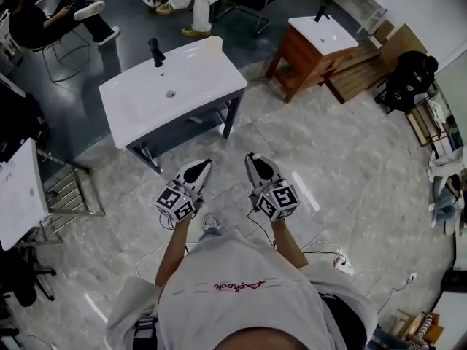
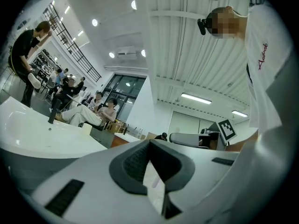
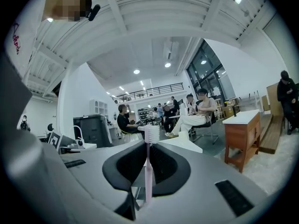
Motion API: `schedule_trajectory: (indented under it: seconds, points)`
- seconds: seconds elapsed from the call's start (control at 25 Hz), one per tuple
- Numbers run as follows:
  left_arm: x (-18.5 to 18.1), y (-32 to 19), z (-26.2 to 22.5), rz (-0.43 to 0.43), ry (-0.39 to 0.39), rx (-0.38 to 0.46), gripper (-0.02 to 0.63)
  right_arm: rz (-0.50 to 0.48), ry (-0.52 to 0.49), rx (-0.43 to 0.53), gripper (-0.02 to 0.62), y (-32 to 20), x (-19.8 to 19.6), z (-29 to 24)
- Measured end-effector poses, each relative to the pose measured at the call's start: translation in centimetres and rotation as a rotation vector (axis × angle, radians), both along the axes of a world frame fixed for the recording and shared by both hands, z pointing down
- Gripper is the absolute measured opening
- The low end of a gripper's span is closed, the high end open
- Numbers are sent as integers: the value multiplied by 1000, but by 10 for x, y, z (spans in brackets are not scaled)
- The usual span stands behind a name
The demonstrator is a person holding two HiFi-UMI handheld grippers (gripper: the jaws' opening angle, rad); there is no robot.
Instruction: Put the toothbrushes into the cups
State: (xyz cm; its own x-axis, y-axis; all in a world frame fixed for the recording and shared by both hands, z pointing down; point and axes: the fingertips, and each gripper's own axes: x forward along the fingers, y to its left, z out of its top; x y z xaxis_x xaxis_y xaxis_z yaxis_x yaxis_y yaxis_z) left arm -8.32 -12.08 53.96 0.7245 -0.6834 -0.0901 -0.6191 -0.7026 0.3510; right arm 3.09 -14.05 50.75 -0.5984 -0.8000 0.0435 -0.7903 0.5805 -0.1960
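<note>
Your right claw [image 3: 148, 144] grips a pink toothbrush [image 3: 148, 171] upright — left claw [image 2: 149, 143] closed; pale cup [image 1: 215, 44] on washbasin [image 1: 139, 104], contents unseen.

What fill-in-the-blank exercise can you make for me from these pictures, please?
1. The right hand-held gripper is shut on a pink ____.
2. The faucet on the nearer white sink is ____.
3. The cabinet under the farther sink is ____.
Missing words: toothbrush; black; brown.
</note>
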Motion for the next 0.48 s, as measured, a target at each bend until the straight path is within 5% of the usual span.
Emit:
schedule_trajectory:
  seconds: [0.48]
  points:
    - [-18, -49, 9, 16, 5, -17, 9, 5, 10, -15, 21, -51, -22, 11]
